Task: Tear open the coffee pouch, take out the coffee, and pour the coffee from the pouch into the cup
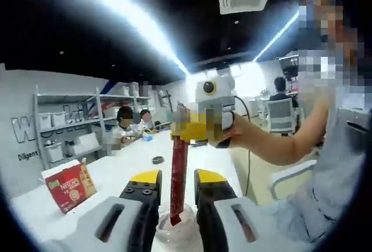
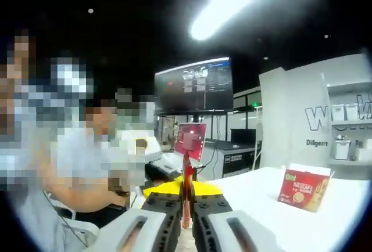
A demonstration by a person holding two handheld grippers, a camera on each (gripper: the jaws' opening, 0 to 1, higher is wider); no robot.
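A slim red coffee pouch (image 1: 179,173) hangs upright over a clear cup (image 1: 174,231) on the white table (image 1: 122,165), its lower end dipping into the cup's mouth. The right gripper (image 1: 187,130) pinches the pouch's top; in the right gripper view its jaws are closed tight on the pouch (image 2: 186,197). The left gripper (image 1: 176,187) stands wide open around the pouch, not touching it. The cup's contents cannot be made out. A judged risk: a tilt of the pouch could spill powder over the rim or tip the light cup. A red coffee box (image 1: 70,187) stands well apart.
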